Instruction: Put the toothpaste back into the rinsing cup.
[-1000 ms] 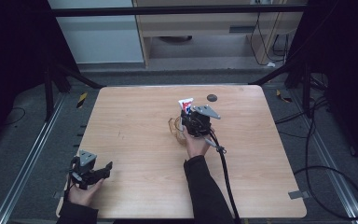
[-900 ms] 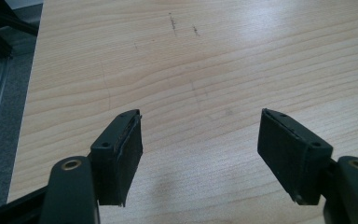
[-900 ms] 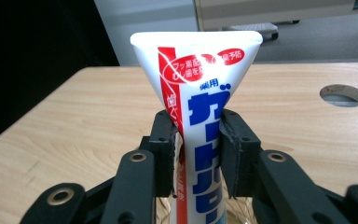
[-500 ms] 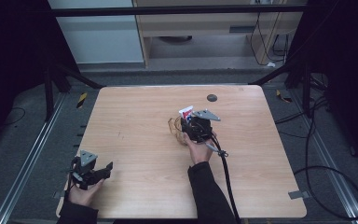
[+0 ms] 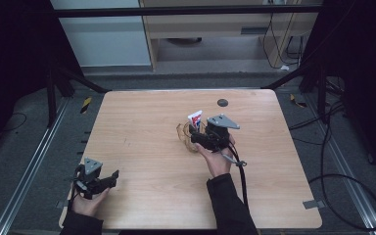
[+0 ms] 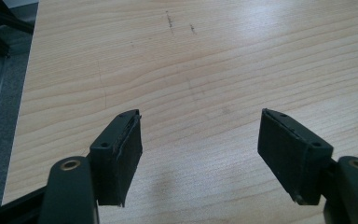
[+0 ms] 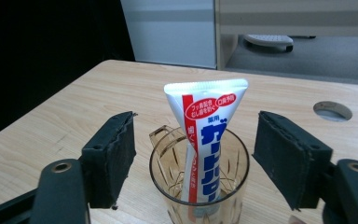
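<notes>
High view, from the left edge of the frame to the right: at lower left, the person's left hand holds the left gripper (image 5: pixel 108 177) just above the near left corner of the light wooden rectangular surface (image 5: pixel 142 127); its jaws stand wide apart with nothing between them, and the left gripper view shows the two black pads (image 6: pixel 123 156) spread over bare wood grain marked by a few faint dark scuffs. Near the centre of the frame stands the clear amber faceted glass cup with a side handle (image 5: pixel 185 134), upright on the surface. Inside it rests the white toothpaste tube with a red stripe and blue lettering (image 5: pixel 195 119), cap end down and flat crimped end up, rising above the cup's rim and leaning slightly. Just right of the cup, the right gripper (image 5: pixel 196 135), carried by the person's right hand, points toward the cup. In the right gripper view, its jaws have just been opening and now stand wide; the cup (image 7: pixel 199 184) and the tube (image 7: pixel 205 144) sit between them in the picture, but the pads touch neither. Farther up and right of centre, a small round dark hole (image 5: pixel 222 103) lies in the surface near its far edge, well apart from the cup.
</notes>
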A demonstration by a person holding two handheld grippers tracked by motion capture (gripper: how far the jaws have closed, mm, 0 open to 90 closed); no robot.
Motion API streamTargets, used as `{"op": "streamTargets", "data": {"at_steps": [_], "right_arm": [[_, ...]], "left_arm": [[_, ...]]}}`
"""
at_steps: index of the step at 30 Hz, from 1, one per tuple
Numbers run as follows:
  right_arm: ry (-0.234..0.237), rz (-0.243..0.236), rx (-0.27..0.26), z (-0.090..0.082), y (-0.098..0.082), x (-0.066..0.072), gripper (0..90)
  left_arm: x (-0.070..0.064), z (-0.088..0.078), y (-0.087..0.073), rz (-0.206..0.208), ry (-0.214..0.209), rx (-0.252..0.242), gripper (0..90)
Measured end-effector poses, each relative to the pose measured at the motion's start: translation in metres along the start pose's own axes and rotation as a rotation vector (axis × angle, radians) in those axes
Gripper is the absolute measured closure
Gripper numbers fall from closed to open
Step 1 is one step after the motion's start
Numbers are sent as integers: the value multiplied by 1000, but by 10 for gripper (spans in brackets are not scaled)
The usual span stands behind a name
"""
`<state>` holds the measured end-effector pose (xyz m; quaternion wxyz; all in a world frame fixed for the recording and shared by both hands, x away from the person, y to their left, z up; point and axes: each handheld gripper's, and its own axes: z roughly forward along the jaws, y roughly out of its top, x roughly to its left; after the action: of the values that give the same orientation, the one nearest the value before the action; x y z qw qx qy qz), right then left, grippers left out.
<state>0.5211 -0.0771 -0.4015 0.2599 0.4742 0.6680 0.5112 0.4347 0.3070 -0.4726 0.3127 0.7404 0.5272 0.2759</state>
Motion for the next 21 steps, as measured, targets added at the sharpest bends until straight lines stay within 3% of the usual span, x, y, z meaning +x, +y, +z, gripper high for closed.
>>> {"op": "streamTargets", "data": {"at_steps": [4, 10, 21], "right_arm": [[31, 16, 4, -12, 4, -6, 244], [32, 3, 29, -30, 1, -18, 223], [37, -11, 81, -73, -24, -49, 190]], "left_arm": [[0, 0, 0, -2, 0, -1, 293], [1, -1, 0, -4, 0, -2, 292], [1, -1, 0, -9, -2, 0, 292]]}}
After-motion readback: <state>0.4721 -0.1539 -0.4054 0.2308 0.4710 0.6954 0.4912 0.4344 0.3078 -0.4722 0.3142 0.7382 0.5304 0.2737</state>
